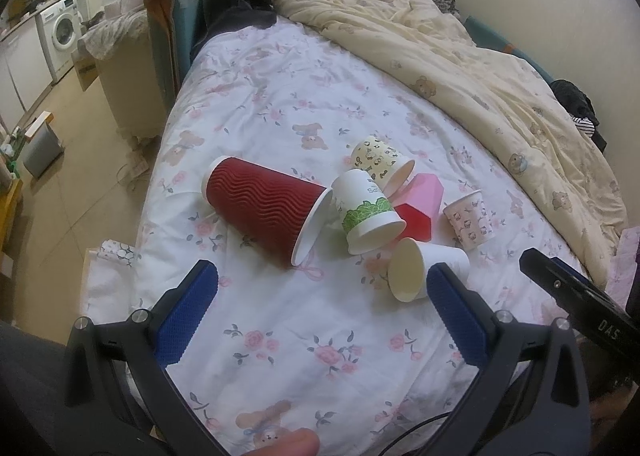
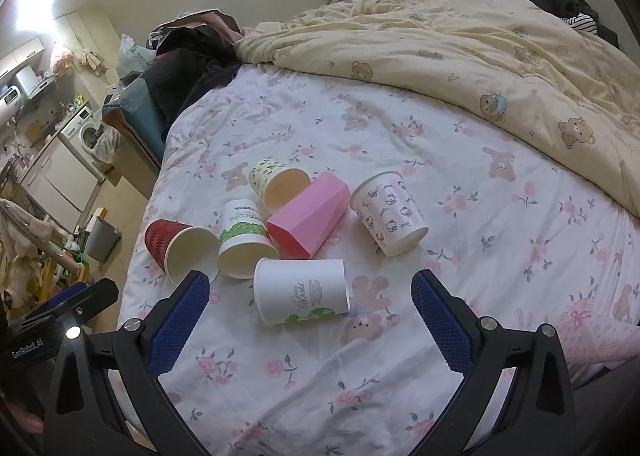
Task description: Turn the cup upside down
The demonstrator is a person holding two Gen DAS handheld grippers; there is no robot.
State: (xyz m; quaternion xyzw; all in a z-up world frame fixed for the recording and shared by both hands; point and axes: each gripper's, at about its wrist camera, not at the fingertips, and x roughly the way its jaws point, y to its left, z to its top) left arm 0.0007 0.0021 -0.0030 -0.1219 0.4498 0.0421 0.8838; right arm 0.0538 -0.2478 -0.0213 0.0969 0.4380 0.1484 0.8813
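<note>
**Inspector:** Status of the task?

**Me:** Not started, by my reading. Six cups lie in a cluster on the white floral bedsheet (image 2: 480, 224), none held. My left gripper (image 1: 320, 312) and right gripper (image 2: 310, 320) both hang above the sheet with jaws spread wide, nothing between them.

**Inspector:** Which cup is nearest?

**Me:** The plain white paper cup with small green print (image 2: 304, 290). It lies on its side just ahead of my right gripper, closest of the cluster. Which cup is meant, I cannot say; I judge this one likeliest.

**Inspector:** Its axis?

**Me:** Long axis flat on the sheet, running across the right view, base to my left and mouth to my right. In the left view the mouth faces that camera.

**Inspector:** The others?

**Me:** The large red ribbed paper cup (image 1: 266, 212), the green-banded white cup (image 2: 244, 242), the yellow patterned cup (image 2: 278, 184) and the pink faceted cup (image 2: 310, 216) all lie tipped over. The pink cartoon-print cup (image 2: 390, 212) leans. Everything remains to be done: grasp, turn, set down on the rim
</note>
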